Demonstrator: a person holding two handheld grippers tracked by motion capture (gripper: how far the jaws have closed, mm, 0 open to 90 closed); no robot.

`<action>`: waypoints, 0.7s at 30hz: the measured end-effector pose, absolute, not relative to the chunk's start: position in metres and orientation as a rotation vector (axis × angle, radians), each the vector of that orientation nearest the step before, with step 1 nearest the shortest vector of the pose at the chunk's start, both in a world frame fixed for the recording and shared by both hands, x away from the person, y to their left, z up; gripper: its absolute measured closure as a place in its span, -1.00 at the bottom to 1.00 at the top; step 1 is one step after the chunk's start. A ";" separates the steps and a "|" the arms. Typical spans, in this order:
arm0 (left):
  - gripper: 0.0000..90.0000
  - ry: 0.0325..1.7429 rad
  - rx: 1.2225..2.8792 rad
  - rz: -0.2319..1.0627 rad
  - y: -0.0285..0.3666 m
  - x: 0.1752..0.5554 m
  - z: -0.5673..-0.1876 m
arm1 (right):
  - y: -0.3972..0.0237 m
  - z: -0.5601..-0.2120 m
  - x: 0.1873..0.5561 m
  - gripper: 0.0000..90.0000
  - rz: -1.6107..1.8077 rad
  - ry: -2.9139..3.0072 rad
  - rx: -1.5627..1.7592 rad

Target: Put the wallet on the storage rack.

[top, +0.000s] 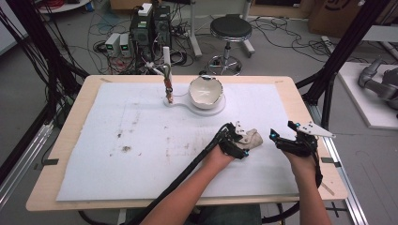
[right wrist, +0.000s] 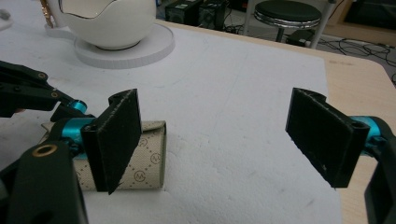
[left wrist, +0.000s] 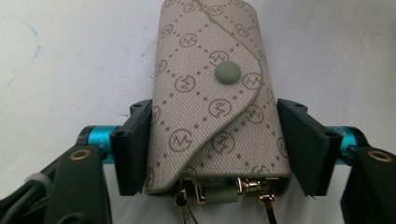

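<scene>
A beige monogram key pouch (left wrist: pixel 210 102) with a snap flap lies on the white mat (top: pixel 141 154), right of centre. Gold key hooks hang from its near end. My left gripper (left wrist: pixel 219 144) is shut on it, one black pad against each long side. In the high view the left gripper (top: pixel 240 144) covers part of the pouch (top: pixel 254 138). My right gripper (top: pixel 281 134) rests just right of it. Seen from the right gripper view, the right gripper (right wrist: pixel 219 135) is open, with bare mat between its pads and the pouch (right wrist: pixel 149 158) beside its left pad.
A white cracked-egg-shaped bowl (top: pixel 205 90) sits on a round white base at the back of the mat, with a thin upright stand (top: pixel 167 79) to its left. Dirt specks mark the mat's left half. The wooden table edge (right wrist: pixel 359 70) runs close on the right.
</scene>
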State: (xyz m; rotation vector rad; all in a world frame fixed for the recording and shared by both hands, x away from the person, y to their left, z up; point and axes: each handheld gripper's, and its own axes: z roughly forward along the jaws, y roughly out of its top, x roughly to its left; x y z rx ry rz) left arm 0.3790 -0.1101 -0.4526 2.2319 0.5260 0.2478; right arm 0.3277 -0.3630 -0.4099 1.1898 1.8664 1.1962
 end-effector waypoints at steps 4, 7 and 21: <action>-0.19 0.529 2.224 0.230 -0.108 0.380 -0.452 | -0.363 -0.410 0.328 -0.58 1.197 1.868 1.190; -0.16 0.524 2.223 0.234 -0.107 0.380 -0.452 | -0.363 -0.410 0.328 -0.58 1.196 1.868 1.184; -0.15 0.590 2.154 0.286 -0.063 0.384 -0.430 | -0.359 -0.410 0.329 -0.58 1.193 1.877 1.170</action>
